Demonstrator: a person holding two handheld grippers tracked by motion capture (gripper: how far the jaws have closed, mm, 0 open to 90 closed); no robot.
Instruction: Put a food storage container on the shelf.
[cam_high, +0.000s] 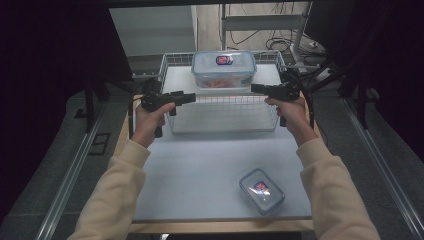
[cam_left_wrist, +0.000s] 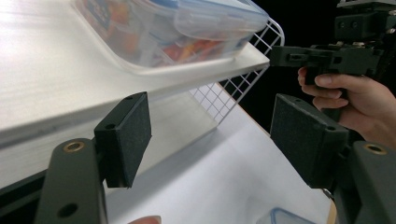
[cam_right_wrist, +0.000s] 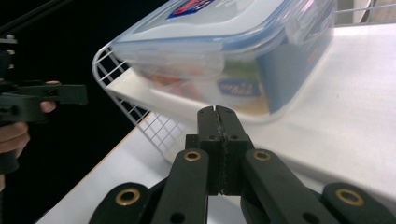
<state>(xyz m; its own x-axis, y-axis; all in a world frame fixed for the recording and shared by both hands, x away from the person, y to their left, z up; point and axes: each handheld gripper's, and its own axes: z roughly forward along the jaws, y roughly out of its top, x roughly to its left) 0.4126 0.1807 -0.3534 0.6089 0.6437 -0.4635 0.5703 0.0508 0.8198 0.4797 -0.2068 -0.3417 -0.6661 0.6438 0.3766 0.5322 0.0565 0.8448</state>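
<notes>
Large container's (cam_right_wrist: 224, 60) blurred contents (label unreadable); small container (cam_left_wrist: 285, 217) cut off below.

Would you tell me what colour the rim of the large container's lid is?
Blue; the large container has a clear lid with a blue rim, best seen in the right gripper view.

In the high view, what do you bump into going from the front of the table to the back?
Small box → bare table → wire basket's front rim, with the left gripper and right gripper at its sides → big box on the shelf.
</notes>
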